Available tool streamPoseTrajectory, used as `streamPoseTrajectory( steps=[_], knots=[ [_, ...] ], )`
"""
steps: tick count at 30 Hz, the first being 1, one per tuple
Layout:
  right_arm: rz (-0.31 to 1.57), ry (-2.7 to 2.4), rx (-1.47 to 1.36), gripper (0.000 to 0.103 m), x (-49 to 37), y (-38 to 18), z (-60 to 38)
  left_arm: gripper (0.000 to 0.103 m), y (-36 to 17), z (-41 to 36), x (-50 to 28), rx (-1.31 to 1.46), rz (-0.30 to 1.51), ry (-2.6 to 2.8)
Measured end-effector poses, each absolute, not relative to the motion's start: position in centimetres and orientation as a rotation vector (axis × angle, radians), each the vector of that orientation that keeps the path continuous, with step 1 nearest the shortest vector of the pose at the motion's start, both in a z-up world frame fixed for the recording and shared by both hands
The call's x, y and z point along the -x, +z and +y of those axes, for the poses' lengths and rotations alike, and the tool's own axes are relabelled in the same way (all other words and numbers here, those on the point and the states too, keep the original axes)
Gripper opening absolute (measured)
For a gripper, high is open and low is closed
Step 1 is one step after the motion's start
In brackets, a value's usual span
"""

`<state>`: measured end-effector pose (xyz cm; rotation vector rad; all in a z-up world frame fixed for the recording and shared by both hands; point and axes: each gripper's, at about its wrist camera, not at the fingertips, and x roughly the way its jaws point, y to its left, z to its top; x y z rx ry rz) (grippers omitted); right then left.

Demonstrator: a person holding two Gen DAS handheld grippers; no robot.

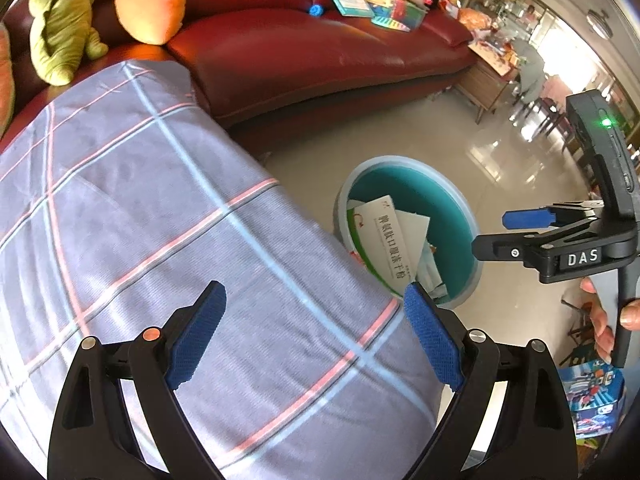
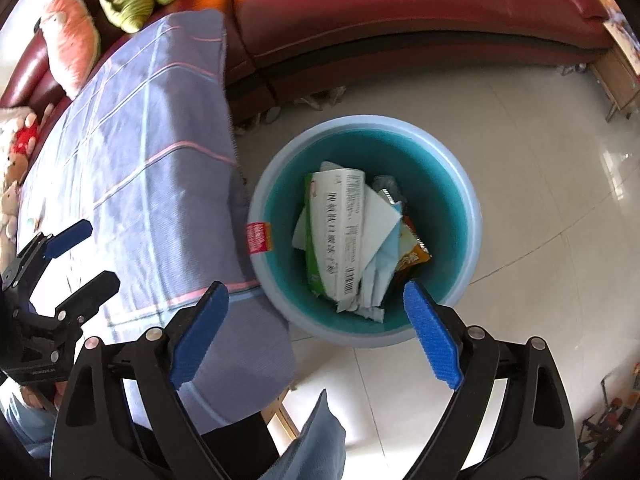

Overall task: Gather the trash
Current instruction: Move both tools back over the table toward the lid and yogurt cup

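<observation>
A round pale-blue trash bin (image 2: 276,184) stands on the tiled floor beside the cloth-covered table (image 2: 136,152). It holds a white and green box (image 2: 340,236), white paper and an orange snack wrapper (image 2: 416,252). My right gripper (image 2: 316,324) is open and empty, above the bin's near rim. My left gripper (image 1: 316,328) is open and empty above the checked cloth (image 1: 160,208). The bin (image 1: 460,204) shows past the table edge in the left wrist view, with the right gripper (image 1: 496,236) beside it. The left gripper (image 2: 96,252) shows at the left of the right wrist view.
A red leather sofa (image 1: 320,52) curves behind the table and bin, with books and toys on it. Plush toys (image 1: 60,24) sit at the table's far end. A small red packet (image 2: 258,238) is at the bin's left rim. A colourful box (image 1: 592,396) lies on the floor.
</observation>
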<state>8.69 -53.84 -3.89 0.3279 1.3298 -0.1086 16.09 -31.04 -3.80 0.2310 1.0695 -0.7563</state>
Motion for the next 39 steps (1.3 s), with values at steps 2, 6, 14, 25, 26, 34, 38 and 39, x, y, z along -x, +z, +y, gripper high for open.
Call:
streamPoseTrajectory(
  steps=[2, 6, 14, 25, 26, 34, 38, 39],
  knots=[
    [1.332, -0.094, -0.308, 0.085, -8.6, -3.4, -52.6, 0.091, -3.6, -30.1, -15.8, -0.226, 1.067, -0.742],
    [1.339, -0.061, -0.265, 0.086, -8.7, -2.6, -49.6, 0.093, -3.3, -27.2, -15.1, -0.211, 1.064, -0.7],
    [1.363, 0.116, -0.138, 0.087, -9.8, -1.7, -40.1, 0.095, -2.8, -17.4, -12.7, -0.139, 1.042, -0.535],
    [1.388, 0.394, 0.126, 0.087, -12.3, -2.0, -21.1, 0.095, -3.6, 3.7, -8.5, -0.022, 1.035, -0.178],
    [1.39, 0.418, 0.152, 0.087, -12.2, -2.2, -18.9, 0.095, -3.8, 5.7, -8.1, -0.016, 1.036, -0.15],
    [1.398, 0.546, 0.267, 0.087, -12.0, -2.7, -6.8, 0.095, -4.9, 17.9, -6.1, 0.019, 1.042, 0.04],
    [1.407, 0.563, 0.316, 0.087, -12.6, -3.2, -3.1, 0.095, -5.2, 21.9, -5.0, 0.092, 1.039, 0.071],
    [1.407, 0.567, 0.326, 0.087, -12.6, -3.2, -2.2, 0.094, -5.4, 22.3, -4.9, 0.098, 1.04, 0.072]
  ],
)
